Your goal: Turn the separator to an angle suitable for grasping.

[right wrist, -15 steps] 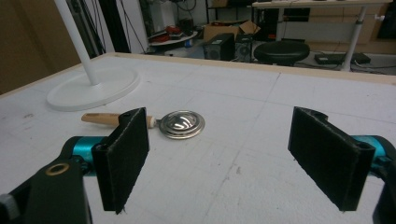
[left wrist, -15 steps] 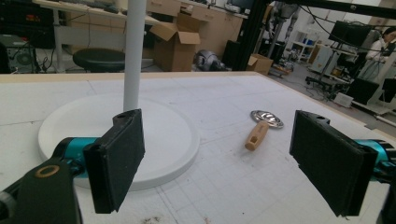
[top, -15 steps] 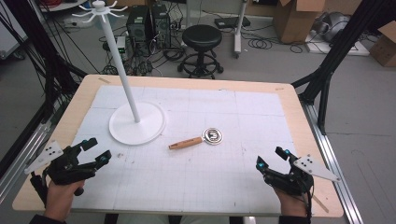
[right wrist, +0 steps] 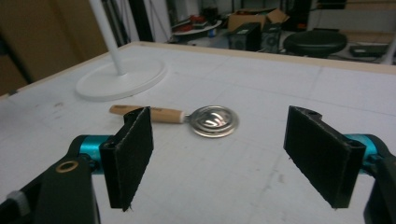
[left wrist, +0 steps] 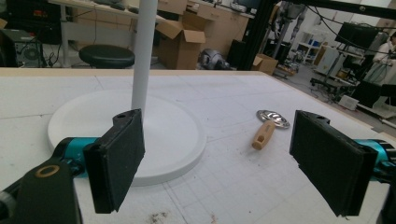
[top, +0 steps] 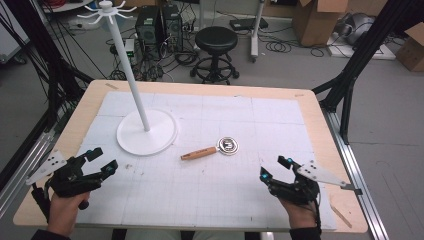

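Little has changed: both grippers, left (top: 98, 162) and right (top: 272, 167), still hover wide-fingered, the wooden-handled round metal strainer (top: 212, 149) untouched on the tabletop (top: 240, 115).

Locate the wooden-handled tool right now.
High view: the wooden-handled tool lies flat mid-table, just right of the white stand base, untouched, between both open grippers.
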{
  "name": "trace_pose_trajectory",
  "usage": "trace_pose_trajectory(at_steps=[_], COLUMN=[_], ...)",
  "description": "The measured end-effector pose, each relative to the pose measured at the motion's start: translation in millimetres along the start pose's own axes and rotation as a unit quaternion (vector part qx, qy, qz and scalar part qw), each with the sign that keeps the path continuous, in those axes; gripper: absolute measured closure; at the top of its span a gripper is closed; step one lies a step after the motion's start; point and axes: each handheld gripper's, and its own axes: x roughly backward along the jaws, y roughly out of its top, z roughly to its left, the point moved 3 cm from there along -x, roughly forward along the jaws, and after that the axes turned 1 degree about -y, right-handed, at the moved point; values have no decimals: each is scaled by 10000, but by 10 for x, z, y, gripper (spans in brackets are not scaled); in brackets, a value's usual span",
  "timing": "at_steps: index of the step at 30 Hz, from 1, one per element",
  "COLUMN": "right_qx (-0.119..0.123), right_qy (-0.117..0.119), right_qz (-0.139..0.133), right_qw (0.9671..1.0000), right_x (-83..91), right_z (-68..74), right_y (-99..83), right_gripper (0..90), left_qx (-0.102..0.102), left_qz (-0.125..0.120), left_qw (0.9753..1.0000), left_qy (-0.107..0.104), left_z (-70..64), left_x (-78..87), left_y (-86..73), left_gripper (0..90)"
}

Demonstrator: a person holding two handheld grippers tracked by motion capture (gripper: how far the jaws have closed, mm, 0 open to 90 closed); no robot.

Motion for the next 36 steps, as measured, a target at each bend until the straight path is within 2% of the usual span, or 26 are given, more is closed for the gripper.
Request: trace_pose_trajectory(at_steps=[2, 4, 6, 8, 10, 12, 13, 14, 16, 18, 19, 20, 22, 25, 29, 34, 36], right_qx=[115, 204, 295, 470, 677, 809, 964, 964, 1031, 1148, 1245, 1245, 1285, 1271, 1335, 1271, 1345], right_qy=[162, 383, 717, 784, 887, 973, 1039, 1039, 1127, 1188, 1246, 1246, 1229, 1204, 1112, 982, 904], right_qz=[182, 324, 461, 672, 1011, 1256, 1531, 1531, 1695, 1898, 2095, 2095, 2189, 2238, 2375, 2367, 2381], right_qw=[9996, 9985, 9959, 9935, 9886, 9840, 9780, 9780, 9736, 9678, 9618, 9618, 9594, 9588, 9557, 9582, 9576], right_x=[-140, -256, -390, -527, -701, -884, -1055, -1055, -1206, -1356, -1508, -1508, -1660, -1807, -1962, -2069, -2098], right_z=[110, 211, 322, 419, 503, 575, 638, 638, 698, 766, 819, 819, 847, 864, 867, 816, 791], right_y=[-4, -18, -28, -49, -80, -112, -141, -141, -159, -187, -222, -222, -237, -210, -167, -108, -90], right_gripper=[265, 342, 472, 636, 750, 828, 893, 893, 893, 894, 894, 894, 894, 894, 894, 894, 894], left_qx=[-3, -52, -20, -9, -7, 2, 11, 11, 15, 38, 43, 52, 54, 53, 34, 62, 62], left_qz=[-19, 41, 24, 41, 62, 52, 50, 50, 38, 40, 47, 46, 50, 61, 90, 72, 77], left_qw=[10000, 10000, 10000, 10000, 10000, 10000, 10000, 10000, 10000, 10000, 10000, 10000, 10000, 10000, 10000, 10000, 10000], left_qy=[-8, -15, -4, 0, 2, 10, 10, 10, 24, 40, 44, 44, 41, 13, 0, -11, -12], left_z=[-3, -4, -2, 6, 16, 27, 34, 34, 47, 68, 76, 80, 81, 73, 75, 78, 78], left_x=[-4, -4, 4, 2, -2, -1, 6, 6, 13, 16, 18, 19, 19, 10, 3, 3, 3], left_y=[5, -3, -5, -9, -12, -10, -10, -10, -10, -11, -10, -10, -12, -14, -18, -17, -19], left_gripper=[185, 187, 188, 188, 188, 188, 188, 189, 189, 189, 189, 189, 189, 189, 190, 190, 190])
